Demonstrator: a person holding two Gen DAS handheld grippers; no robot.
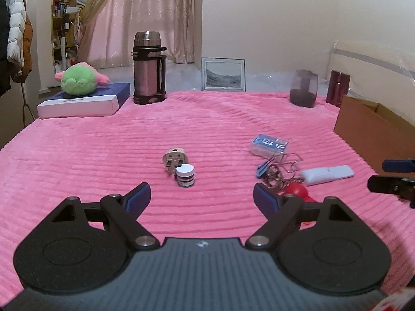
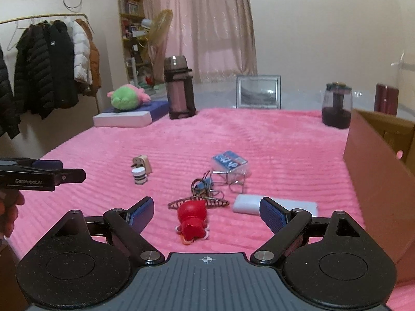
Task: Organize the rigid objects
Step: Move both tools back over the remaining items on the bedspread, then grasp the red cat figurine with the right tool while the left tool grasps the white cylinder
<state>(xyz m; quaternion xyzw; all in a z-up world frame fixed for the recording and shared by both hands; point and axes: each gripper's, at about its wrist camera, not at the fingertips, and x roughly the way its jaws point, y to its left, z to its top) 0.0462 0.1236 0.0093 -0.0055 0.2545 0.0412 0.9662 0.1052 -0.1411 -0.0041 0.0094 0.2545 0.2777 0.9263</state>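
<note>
Small objects lie on a pink blanket. A beige plug adapter (image 1: 174, 159) and a white striped cylinder (image 1: 185, 175) sit ahead of my open, empty left gripper (image 1: 202, 196). To the right lie a blue card pack (image 1: 269, 144), a wire binder clip pile (image 1: 278, 167), a white remote (image 1: 327, 175) and a red toy figure (image 1: 298, 191). My right gripper (image 2: 206, 211) is open and empty, with the red toy figure (image 2: 193, 220) between and just beyond its fingertips, a brown hair claw (image 2: 198, 202) behind it, and the white remote (image 2: 275, 204) at the right finger.
An open cardboard box (image 2: 378, 171) stands at the right edge. At the back stand a thermos (image 1: 149, 68), a plush toy on a flat box (image 1: 80, 101), a picture frame (image 1: 223, 74), a dark jar (image 1: 304, 88) and a maroon tin (image 1: 337, 88).
</note>
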